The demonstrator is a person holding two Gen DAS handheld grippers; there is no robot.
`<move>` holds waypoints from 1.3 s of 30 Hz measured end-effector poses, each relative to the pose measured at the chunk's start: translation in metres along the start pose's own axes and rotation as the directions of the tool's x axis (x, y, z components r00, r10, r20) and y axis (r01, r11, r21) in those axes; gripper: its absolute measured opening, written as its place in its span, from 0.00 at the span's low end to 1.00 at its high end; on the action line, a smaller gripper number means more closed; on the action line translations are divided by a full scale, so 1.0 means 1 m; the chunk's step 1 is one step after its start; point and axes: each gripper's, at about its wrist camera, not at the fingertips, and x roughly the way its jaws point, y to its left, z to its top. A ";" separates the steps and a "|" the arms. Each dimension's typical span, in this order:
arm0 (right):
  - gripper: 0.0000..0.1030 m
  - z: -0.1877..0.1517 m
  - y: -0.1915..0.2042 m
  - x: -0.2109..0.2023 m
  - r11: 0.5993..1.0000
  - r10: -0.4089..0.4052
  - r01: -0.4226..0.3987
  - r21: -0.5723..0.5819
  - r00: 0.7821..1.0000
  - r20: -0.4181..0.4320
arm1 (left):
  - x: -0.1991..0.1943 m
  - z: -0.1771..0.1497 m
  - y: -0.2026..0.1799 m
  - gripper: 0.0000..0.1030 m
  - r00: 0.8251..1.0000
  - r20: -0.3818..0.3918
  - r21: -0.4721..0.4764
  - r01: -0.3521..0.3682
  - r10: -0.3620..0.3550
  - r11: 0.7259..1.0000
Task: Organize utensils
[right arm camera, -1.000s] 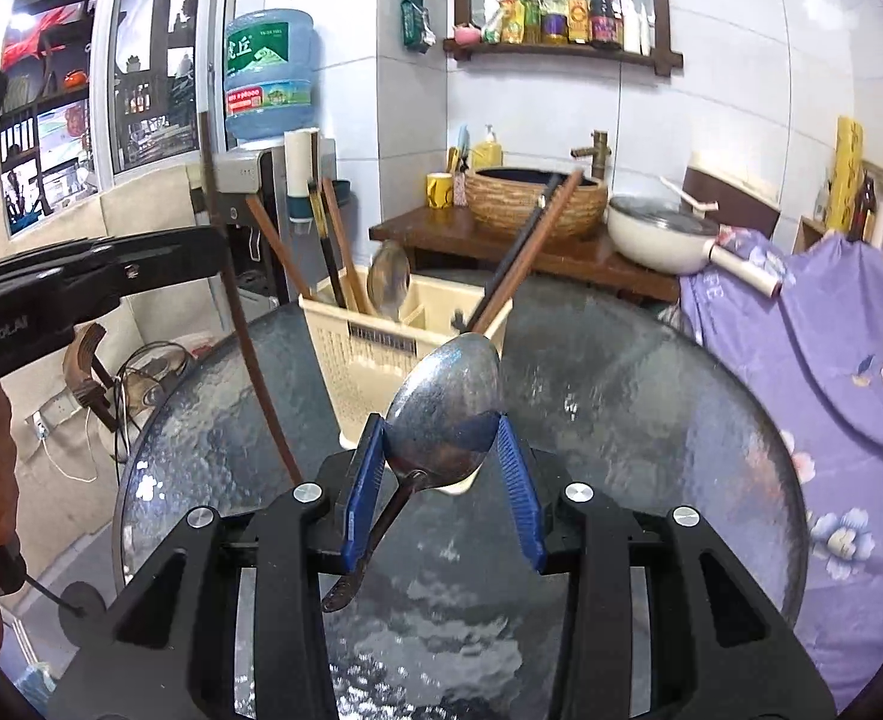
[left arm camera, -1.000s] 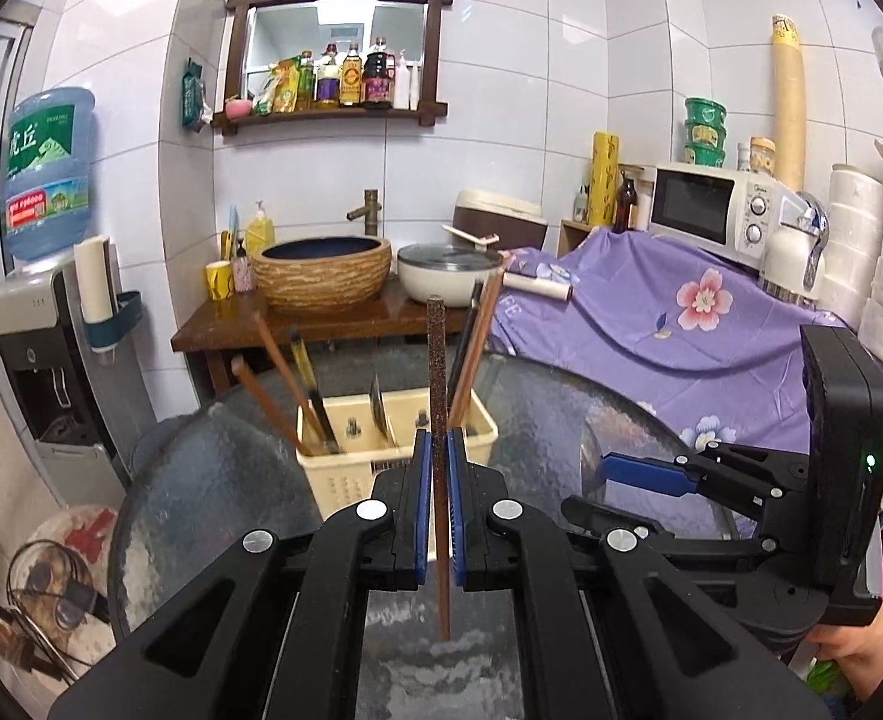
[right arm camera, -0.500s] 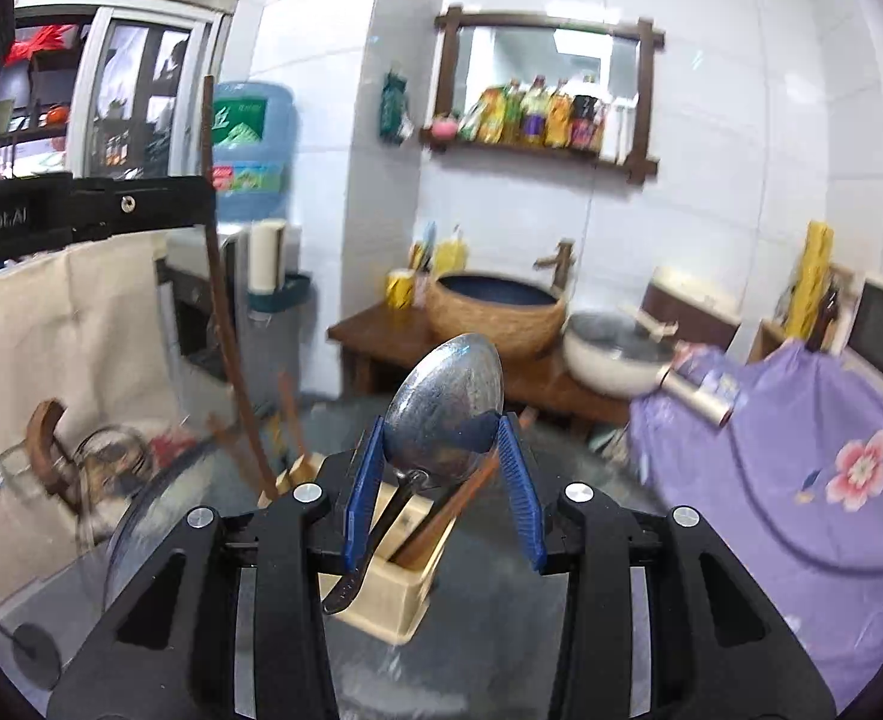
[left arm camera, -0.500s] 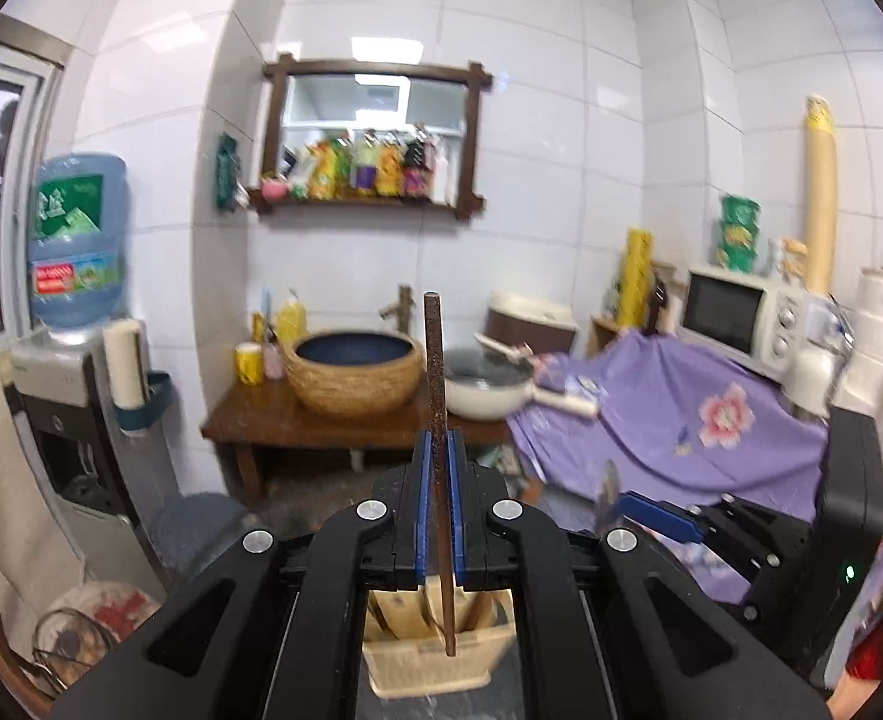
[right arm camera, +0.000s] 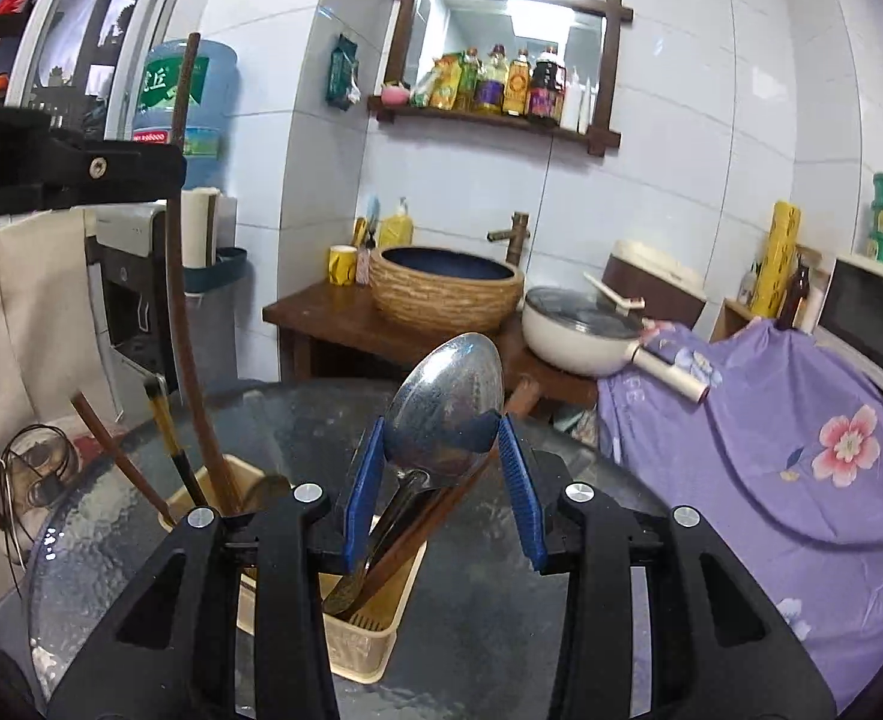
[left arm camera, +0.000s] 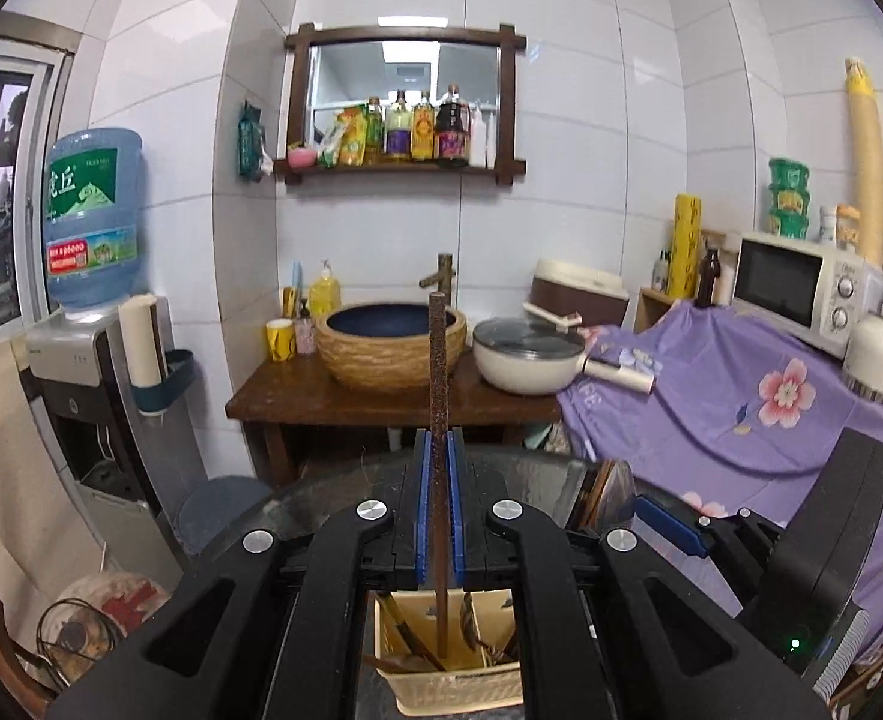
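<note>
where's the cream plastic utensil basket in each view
Left wrist view: the cream plastic utensil basket sits at bottom centre, framed by the left tool, whose dark brown chopstick dips into it.
Right wrist view: it sits lower left of centre, mostly hidden behind the right tool, which grips the steel spoon.
Shared landmark: the woven basin with blue inside.

A brown chopstick (left arm camera: 438, 420) is held upright by the left gripper (left arm camera: 438, 510), its jaws closed on it. Its lower tip is seen inside the basket (left arm camera: 459, 687) below, among other utensils (left arm camera: 408, 639).
</note>
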 end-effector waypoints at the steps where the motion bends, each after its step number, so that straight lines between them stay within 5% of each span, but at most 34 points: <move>1: 0.38 -0.006 0.001 0.003 1.000 0.002 -0.002 0.002 1.000 -0.006 | 0.003 -0.005 0.000 0.05 1.000 -0.008 0.006 -0.004 0.004 1.000; 16: 0.40 -0.057 0.016 0.020 0.999 0.012 -0.015 -0.051 0.999 -0.046 | 0.039 -0.063 0.005 0.05 0.991 -0.134 0.018 -0.013 0.016 1.000; 19: 0.60 -0.059 0.015 0.018 0.999 0.021 -0.022 -0.043 0.999 -0.037 | 0.035 -0.062 0.006 0.06 0.991 -0.133 0.020 -0.003 0.006 1.000; 22: 0.65 -0.058 0.010 0.009 0.999 0.024 -0.024 -0.031 1.000 -0.006 | 0.027 -0.061 0.005 0.26 0.993 -0.120 0.030 0.008 -0.004 1.000; 24: 0.65 -0.058 0.007 0.000 0.999 0.032 -0.032 -0.020 0.999 0.008 | 0.012 -0.060 0.009 0.56 0.997 -0.078 0.015 0.003 -0.002 1.000; 29: 0.70 -0.066 -0.010 -0.040 0.997 0.059 -0.061 0.041 0.996 0.063 | -0.037 -0.067 0.019 0.88 1.000 0.026 -0.021 -0.002 0.003 1.000; 32: 0.86 -0.075 -0.018 -0.067 0.993 0.080 -0.088 0.081 0.993 0.092 | -0.071 -0.082 0.020 0.93 0.996 0.089 -0.008 0.017 -0.016 1.000; 39: 0.94 -0.124 -0.018 -0.143 0.977 0.167 -0.186 0.105 0.972 0.165 | -0.134 -0.142 0.016 0.94 0.982 0.190 0.012 0.004 -0.006 1.000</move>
